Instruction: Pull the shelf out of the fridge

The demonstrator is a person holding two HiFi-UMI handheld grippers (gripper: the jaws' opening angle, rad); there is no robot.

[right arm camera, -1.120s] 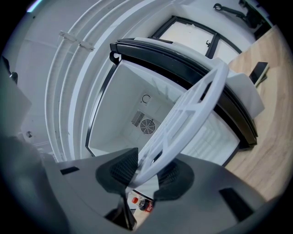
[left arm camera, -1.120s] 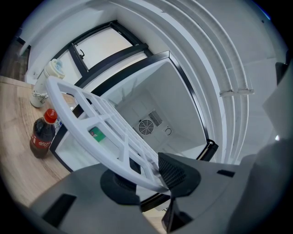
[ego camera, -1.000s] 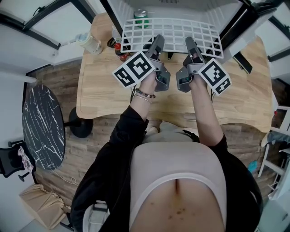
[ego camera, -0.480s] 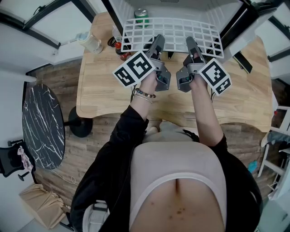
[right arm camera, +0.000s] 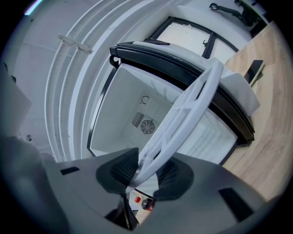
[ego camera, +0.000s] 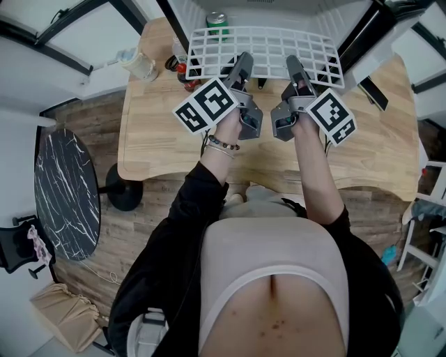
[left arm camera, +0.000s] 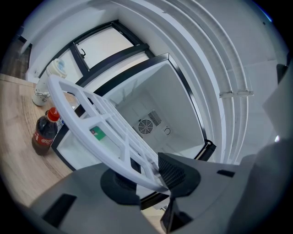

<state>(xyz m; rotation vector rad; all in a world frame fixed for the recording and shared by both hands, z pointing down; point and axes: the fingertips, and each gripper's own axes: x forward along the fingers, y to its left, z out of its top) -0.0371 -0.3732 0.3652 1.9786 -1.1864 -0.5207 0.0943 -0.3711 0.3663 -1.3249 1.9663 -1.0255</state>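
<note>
The white grid shelf [ego camera: 265, 50] juts out level from the open fridge [ego camera: 272, 8] over the wooden table [ego camera: 160, 139]. My left gripper [ego camera: 240, 68] is shut on the shelf's front edge left of the middle. My right gripper [ego camera: 293, 70] is shut on the same edge right of the middle. In the left gripper view the shelf [left arm camera: 91, 114] runs up to the left from between the pads [left arm camera: 171, 171]. In the right gripper view the shelf [right arm camera: 183, 114] rises to the right from between the pads [right arm camera: 123, 169]. Behind it lies the white fridge interior [right arm camera: 137, 114] with a round fan.
A cola bottle [ego camera: 182, 73] stands on the table under the shelf's left corner and shows as the cola bottle [left arm camera: 44, 132] in the left gripper view. A green can [ego camera: 217, 21] sits at the fridge mouth. A pale jar [ego camera: 137, 66] stands far left. The black-rimmed fridge door [ego camera: 380, 35] hangs open at the right.
</note>
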